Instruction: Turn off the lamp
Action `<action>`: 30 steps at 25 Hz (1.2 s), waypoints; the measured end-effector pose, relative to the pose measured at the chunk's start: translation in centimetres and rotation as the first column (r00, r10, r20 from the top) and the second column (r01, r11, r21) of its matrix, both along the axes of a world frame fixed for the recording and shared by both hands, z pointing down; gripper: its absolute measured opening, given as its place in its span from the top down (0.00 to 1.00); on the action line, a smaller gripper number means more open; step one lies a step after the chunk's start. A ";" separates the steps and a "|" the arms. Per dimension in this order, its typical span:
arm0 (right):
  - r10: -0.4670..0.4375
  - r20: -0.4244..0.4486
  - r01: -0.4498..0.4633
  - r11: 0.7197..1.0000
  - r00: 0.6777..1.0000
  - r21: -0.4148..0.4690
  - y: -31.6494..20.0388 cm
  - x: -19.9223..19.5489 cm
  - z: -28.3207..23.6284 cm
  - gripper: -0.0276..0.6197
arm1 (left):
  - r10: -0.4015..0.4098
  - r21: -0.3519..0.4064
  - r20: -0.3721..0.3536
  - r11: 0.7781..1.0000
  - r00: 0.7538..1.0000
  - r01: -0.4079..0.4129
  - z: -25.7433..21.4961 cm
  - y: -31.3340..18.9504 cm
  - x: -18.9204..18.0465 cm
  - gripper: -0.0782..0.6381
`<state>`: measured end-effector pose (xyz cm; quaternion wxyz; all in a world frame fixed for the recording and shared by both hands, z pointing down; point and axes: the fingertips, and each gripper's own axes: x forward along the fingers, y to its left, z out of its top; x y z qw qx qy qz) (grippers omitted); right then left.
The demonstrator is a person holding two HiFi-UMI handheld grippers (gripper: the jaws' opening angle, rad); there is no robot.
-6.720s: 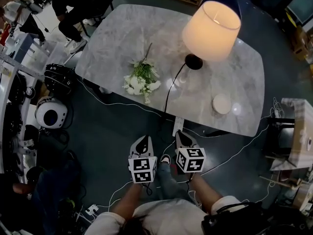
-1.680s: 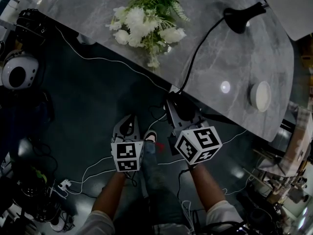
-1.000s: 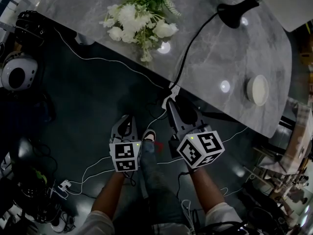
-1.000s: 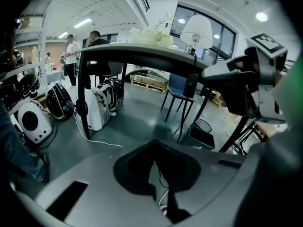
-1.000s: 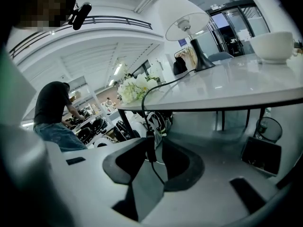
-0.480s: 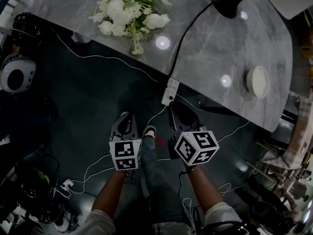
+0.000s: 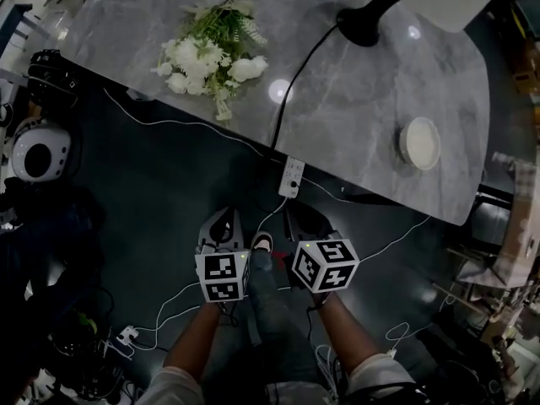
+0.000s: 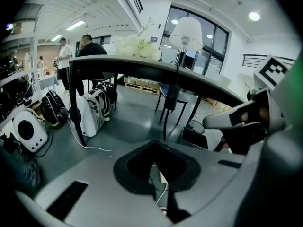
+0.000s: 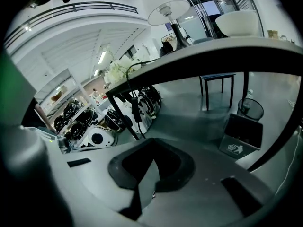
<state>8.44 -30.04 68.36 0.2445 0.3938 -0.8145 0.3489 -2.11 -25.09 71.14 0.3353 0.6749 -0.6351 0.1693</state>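
The one lamp [image 7: 363,25] is standing unlit at the far side of the grey surface [image 7: 354,116], its black cord running to an inline switch [image 7: 292,177] that is hanging just off the near edge. One bunch of white flowers [image 7: 211,57] is lying to its left, and one round white dish [image 7: 419,143] is sitting empty to the right. Below the edge, the right claw [image 7: 302,218] has just been closing its jaws, gripping nothing. The left claw [image 7: 219,224] is hovering beside it, jaws together and empty.

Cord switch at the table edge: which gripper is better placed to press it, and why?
Probably right. In the head view the right gripper, its jaws just closed on nothing, lies almost straight below the cord switch. The left gripper sits further aside.
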 end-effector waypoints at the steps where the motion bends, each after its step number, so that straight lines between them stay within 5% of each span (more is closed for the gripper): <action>1: -0.002 0.002 0.002 1.000 1.000 0.005 -0.1 0.0 -0.6 0.96 | 0.005 0.008 0.001 1.000 1.000 -0.005 -0.9 -0.3 0.1 0.90; 15: 0.068 0.024 -0.070 0.996 0.997 0.062 -0.7 2.1 -11.7 0.96 | 0.109 0.128 -0.001 0.986 0.994 -0.108 -15.7 -3.7 5.2 0.90; 30: 0.217 0.098 -0.233 0.952 0.971 0.200 -4.2 8.5 -24.8 0.96 | 0.103 0.298 0.001 0.950 0.995 -0.099 -28.3 -7.8 7.6 0.90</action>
